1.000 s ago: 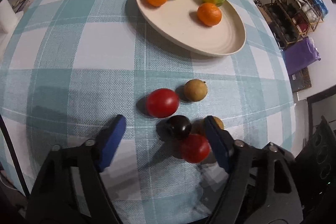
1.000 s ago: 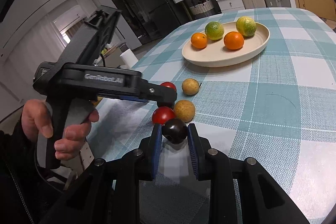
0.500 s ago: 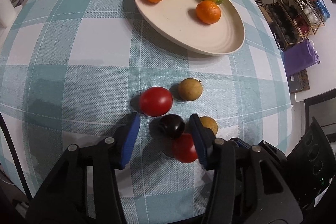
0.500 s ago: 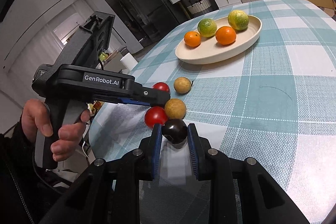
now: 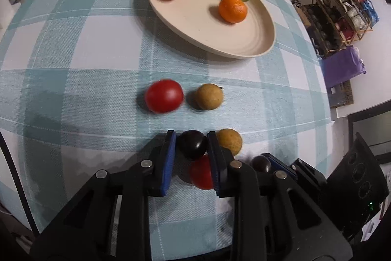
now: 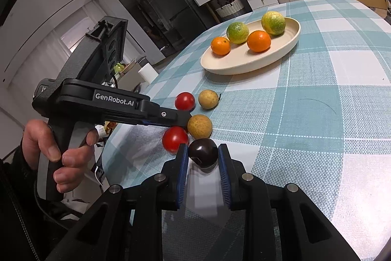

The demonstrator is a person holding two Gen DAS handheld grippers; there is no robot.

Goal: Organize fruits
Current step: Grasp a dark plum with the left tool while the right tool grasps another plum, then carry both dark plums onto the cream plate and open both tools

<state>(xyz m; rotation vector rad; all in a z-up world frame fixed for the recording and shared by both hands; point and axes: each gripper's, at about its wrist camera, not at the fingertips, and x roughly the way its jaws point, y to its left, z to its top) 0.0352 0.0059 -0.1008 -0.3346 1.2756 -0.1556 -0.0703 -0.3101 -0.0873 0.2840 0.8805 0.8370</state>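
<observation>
My left gripper [image 5: 191, 138] is shut on a dark plum [image 5: 193, 147] that rests on the checked tablecloth. A red tomato [image 5: 200, 174] lies just behind that plum, between the fingers, and a brown fruit [image 5: 231, 141] touches the right finger's outer side. My right gripper [image 6: 203, 151] is shut on a second dark plum [image 6: 203, 153], which also shows in the left wrist view [image 5: 261, 163]. Farther off lie another red tomato [image 5: 163, 96] and another brown fruit [image 5: 209, 97]. The cream plate [image 5: 239, 45] holds two oranges and two green citrus.
A person's hand [image 6: 53, 151] grips the left gripper's handle at the table's edge. The left gripper [image 6: 182, 119] reaches in over the tomato [image 6: 174, 138] and the brown fruit [image 6: 200, 126]. A shoe rack [image 5: 342, 16] and a purple bag [image 5: 344, 66] stand beyond the table.
The left jaws have closed from wide open onto the dark plum. The right gripper has kept its plum and hardly moved.
</observation>
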